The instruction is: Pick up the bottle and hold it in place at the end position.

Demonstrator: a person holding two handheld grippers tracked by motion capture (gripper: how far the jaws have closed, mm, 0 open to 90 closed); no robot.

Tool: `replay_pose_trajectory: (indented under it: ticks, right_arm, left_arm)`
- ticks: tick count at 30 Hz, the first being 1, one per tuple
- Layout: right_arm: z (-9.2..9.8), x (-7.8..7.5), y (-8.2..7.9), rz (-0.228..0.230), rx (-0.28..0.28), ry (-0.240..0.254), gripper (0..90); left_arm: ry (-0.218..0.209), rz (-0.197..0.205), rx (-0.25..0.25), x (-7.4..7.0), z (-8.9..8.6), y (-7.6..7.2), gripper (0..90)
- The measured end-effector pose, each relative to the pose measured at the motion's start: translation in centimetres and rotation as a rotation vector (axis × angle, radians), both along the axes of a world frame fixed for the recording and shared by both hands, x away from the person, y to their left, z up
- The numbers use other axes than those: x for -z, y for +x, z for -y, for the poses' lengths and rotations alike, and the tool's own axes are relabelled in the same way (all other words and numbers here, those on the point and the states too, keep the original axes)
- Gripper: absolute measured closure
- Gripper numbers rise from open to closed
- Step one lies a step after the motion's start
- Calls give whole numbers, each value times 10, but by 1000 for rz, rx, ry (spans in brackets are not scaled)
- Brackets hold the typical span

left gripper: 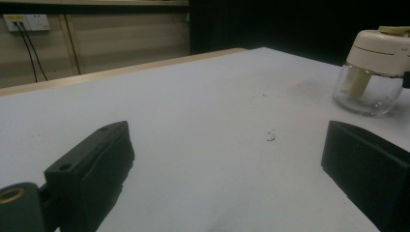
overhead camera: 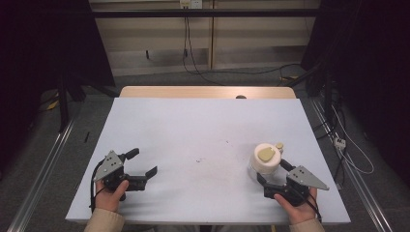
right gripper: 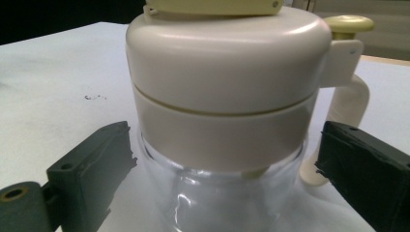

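Note:
A small glass jar point(overhead camera: 265, 158) with a cream lid, a yellowish flap on top and a side handle stands at the right front of the white table point(overhead camera: 203, 125). My right gripper point(overhead camera: 273, 172) is open, one jaw on each side of the jar point(right gripper: 222, 111), with a thin gap showing between each pad and the glass. At the left front my left gripper point(overhead camera: 143, 162) rests low over the table, open with nothing between its jaws. In the left gripper view point(left gripper: 227, 145) the jar point(left gripper: 374, 72) stands far off at the upper right.
A few small dark marks point(overhead camera: 199, 159) lie near the table's middle. A wooden edge point(overhead camera: 208, 92) runs along the back. Metal rails point(overhead camera: 43, 179) flank the table, and cables point(overhead camera: 348, 150) lie on the floor to the right.

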State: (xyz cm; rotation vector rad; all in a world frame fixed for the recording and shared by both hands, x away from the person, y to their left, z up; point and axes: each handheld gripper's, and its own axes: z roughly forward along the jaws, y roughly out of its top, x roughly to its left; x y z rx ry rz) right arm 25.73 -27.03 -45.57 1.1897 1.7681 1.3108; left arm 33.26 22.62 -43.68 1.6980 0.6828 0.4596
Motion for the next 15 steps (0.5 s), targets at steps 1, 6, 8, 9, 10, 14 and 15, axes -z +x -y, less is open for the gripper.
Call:
replay_pose_trajectory:
  ticks: [1, 6, 8, 9, 10, 14, 15]
  right_arm:
    - [-1, 0, 1, -1, 1, -4, 50]
    - [-2, 0, 9, -7, -8, -5, 49]
    - [-3, 1, 12, -11, -13, -8, 51]
    - [-4, 1, 13, -10, -19, -8, 52]
    - [-3, 1, 14, -11, -21, -6, 51]
    - [-3, 1, 17, -20, -35, 3, 45]
    - [-3, 1, 18, -19, -37, 1, 44]
  left_arm:
    - [-13, -2, -2, 0, 0, 0, 38]
    - [-8, -5, -3, 0, -1, 0, 38]
    - [-10, -5, 1, 1, -1, 0, 38]
    - [-15, -8, 0, 1, -1, 0, 38]
    - [-14, -9, 3, 1, 0, 0, 38]
    - [-10, -10, 9, 2, 1, 0, 39]
    - [-10, -11, 7, 2, 1, 0, 39]
